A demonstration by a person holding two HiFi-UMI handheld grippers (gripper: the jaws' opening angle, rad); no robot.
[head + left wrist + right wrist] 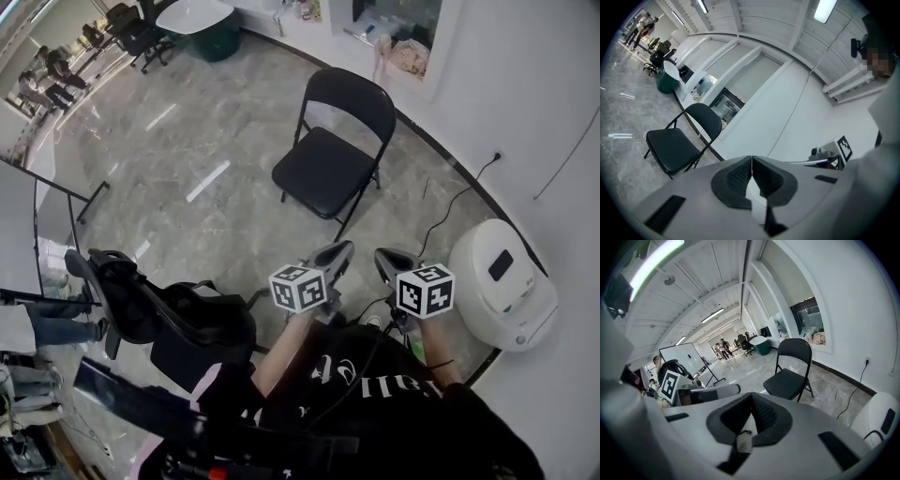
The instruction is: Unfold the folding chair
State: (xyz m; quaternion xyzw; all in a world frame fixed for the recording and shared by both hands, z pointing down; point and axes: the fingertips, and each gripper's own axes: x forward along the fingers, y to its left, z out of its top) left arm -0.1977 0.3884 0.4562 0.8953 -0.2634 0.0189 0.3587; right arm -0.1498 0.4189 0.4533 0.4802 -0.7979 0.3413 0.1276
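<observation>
Folding chair: one, black [325, 167], standing on the grey floor [187, 141] just in front of the curved white wall [506, 84]. Its seat is down and its legs are spread, so it looks already opened out.
Left tool: clenched [336, 253], pads meeting with nothing between them. It is held well short of the folding chair, on the person's side of it.
Right tool: clenched too [386, 262] and empty, as far from the folding chair as the left tool is.
Handling, as a judgement: the tube frame is stiff and probably fairly heavy for a narrow pinch, and its smooth paint is likely to slip. The padded seat gives a little, and the hinges may swing suddenly.
Where to take hold: the top edge of the backrest [352, 92] with one tool and the front edge of the seat with the other. The thin side tubes would twist in the pads.
Counted: one folding chair, two tools, one white rounded machine [502, 281], one cable [450, 208].
Near the folding chair: the machine sits on the floor, off to the chair's side and nearer the person. The cable trails across the floor between them.
</observation>
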